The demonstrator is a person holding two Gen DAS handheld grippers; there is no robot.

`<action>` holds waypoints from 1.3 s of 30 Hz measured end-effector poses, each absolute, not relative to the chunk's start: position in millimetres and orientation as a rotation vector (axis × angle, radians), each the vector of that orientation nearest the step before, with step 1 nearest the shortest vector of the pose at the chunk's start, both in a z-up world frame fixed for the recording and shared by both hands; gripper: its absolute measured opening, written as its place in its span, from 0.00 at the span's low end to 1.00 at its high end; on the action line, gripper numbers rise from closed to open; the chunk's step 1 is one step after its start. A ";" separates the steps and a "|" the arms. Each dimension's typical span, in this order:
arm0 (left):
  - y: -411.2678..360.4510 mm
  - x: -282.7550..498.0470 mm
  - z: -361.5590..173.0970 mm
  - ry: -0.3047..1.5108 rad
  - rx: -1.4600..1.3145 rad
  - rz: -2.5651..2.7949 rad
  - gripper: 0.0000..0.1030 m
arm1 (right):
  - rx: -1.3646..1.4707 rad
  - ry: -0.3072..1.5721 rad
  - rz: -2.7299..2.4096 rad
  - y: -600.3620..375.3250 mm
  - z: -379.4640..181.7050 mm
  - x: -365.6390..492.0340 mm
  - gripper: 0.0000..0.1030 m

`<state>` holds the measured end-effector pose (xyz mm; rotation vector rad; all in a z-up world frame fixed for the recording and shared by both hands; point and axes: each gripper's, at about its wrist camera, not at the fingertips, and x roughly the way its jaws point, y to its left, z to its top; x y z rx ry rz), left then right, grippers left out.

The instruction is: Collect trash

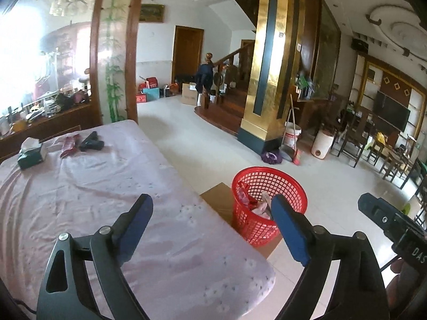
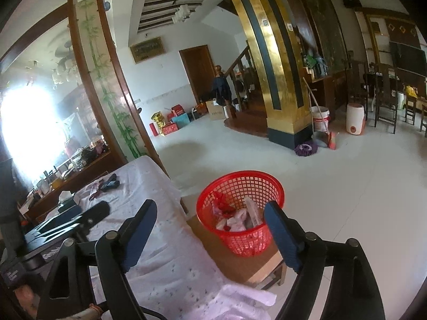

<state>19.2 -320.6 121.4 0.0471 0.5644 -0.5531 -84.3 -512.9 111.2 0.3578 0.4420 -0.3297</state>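
The red basket (image 2: 240,210) sits on a low wooden stool (image 2: 240,266) just off the table's near corner, at about one o'clock from my left tongs and dead ahead at twelve from my right, with crumpled wrappers and paper (image 2: 237,216) already inside it. Both tongs hang spread wide with nothing in them: left gripper (image 1: 210,218) over the tablecloth (image 1: 93,186) edge, right gripper (image 2: 210,224) framing the basket rim. Out at eleven o'clock on the far end of the table I see a red wrapper (image 1: 70,144) lying against a dark gadget (image 1: 92,142), with a tissue box (image 1: 31,152) just beside them at ten. That's my worry: going for the wrapper, I could pinch the gadget along with it, or bunch the loose cloth and drag everything. The basket is light and perched near the stool's edge, so a careless swing of either tong could tip it and spill the lot. The two rigs also ride close together; they could knock.
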 end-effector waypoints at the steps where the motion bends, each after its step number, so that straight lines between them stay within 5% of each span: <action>1: -313.6 14.2 122.5 0.565 0.041 -0.551 0.88 | 0.352 0.440 -0.332 -507.8 111.5 -89.7 0.84; 39: -278.5 -40.7 116.1 0.579 0.111 -0.536 0.89 | 0.286 0.491 -0.374 -472.6 100.7 -128.4 0.87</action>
